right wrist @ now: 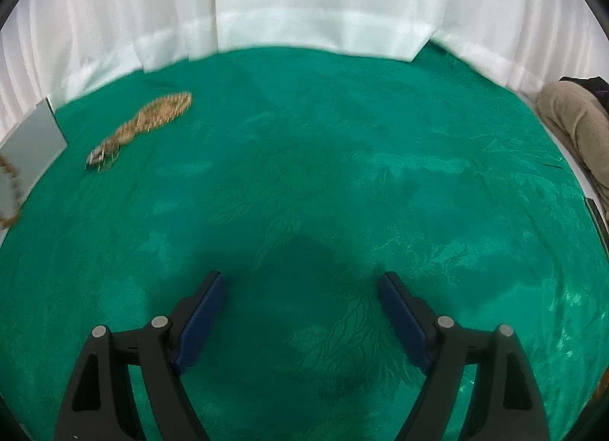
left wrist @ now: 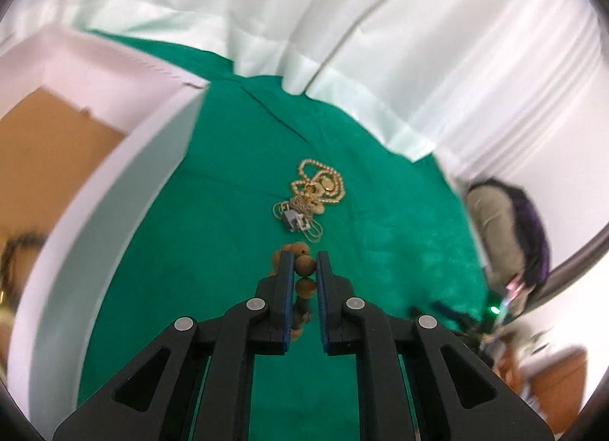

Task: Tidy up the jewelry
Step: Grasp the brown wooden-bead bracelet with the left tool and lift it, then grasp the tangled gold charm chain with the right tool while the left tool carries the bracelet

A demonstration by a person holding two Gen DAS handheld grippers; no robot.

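Wooden bead string (left wrist: 304, 269): round brown beads, pinched between left claw (left wrist: 304, 264) pads, rest dangling below. Gold chain tangle (left wrist: 313, 193): beaded loops plus grey clasp piece, heaped on green table (left wrist: 213, 235), just beyond beads.

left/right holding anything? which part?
The left hand-held gripper is shut on a wooden bead bracelet, pinching one bead between its fingertips; the other beads hang below. The right hand-held gripper is open, holding nothing.
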